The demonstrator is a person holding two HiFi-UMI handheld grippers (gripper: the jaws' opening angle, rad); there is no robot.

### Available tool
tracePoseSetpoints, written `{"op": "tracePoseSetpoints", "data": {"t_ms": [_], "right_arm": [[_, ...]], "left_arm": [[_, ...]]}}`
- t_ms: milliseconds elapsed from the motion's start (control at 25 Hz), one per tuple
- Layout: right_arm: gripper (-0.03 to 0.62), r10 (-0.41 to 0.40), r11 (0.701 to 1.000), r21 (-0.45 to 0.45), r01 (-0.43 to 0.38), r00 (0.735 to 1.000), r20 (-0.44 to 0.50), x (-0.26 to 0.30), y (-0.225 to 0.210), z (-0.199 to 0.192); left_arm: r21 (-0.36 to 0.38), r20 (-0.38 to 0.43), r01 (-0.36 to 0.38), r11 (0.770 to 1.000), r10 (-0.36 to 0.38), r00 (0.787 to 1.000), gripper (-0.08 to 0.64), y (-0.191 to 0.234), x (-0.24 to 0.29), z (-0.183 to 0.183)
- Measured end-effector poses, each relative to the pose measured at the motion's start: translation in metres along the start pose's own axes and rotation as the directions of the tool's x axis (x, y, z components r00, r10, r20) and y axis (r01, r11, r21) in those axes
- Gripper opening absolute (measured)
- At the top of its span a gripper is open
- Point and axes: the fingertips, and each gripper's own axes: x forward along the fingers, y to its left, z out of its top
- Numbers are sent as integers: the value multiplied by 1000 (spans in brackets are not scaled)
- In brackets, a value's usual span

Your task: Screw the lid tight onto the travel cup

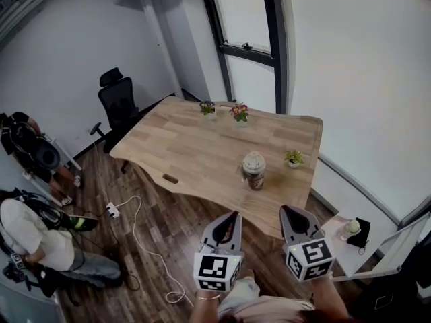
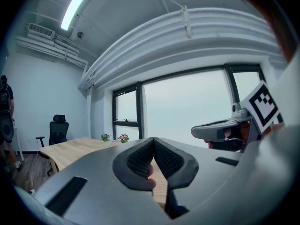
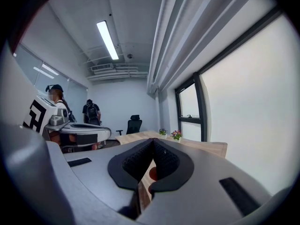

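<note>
The travel cup (image 1: 254, 170) stands upright near the near right part of the wooden table (image 1: 195, 147); it is brown with a pale lid on top. Both grippers hover short of the table's near edge, apart from the cup. My left gripper (image 1: 233, 217) points at the table, jaws shut with nothing between them. My right gripper (image 1: 285, 210) is beside it, also shut and empty. The left gripper view shows its closed pads (image 2: 140, 161) and the right gripper (image 2: 220, 132) alongside. In the right gripper view the pads (image 3: 136, 163) meet. I cannot make out the cup in either gripper view.
Three small potted plants (image 1: 208, 108) (image 1: 239, 112) (image 1: 293, 157) stand on the table. A black office chair (image 1: 118, 103) is at its far left corner. Two people (image 1: 34, 241) are at the left. A white cable (image 1: 145, 247) crosses the floor. A side table (image 1: 347, 247) is at right.
</note>
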Motion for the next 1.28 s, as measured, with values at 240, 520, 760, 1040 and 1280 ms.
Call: {"op": "tracePoseSetpoints", "data": {"t_ms": [240, 520, 760, 1040, 1280], "right_arm": [[0, 22, 1000, -2, -22, 1000, 20, -21, 0, 8], [0, 39, 999, -15, -38, 999, 27, -30, 5, 15], [0, 38, 999, -15, -37, 999, 27, -25, 6, 19], [0, 22, 1000, -13, -22, 1000, 17, -17, 4, 16], [0, 3, 1000, -1, -3, 1000, 9, -9, 4, 14]], "left_arm": [[16, 32, -23, 1000, 22, 999, 2, -21, -15, 10], [-11, 45, -27, 1000, 27, 999, 2, -29, -25, 19], [-2, 61, -14, 1000, 14, 998, 2, -28, -24, 26], [4, 50, -3, 1000, 3, 999, 2, -21, -18, 28], [-6, 42, 14, 1000, -13, 999, 2, -11, -13, 26]]}}
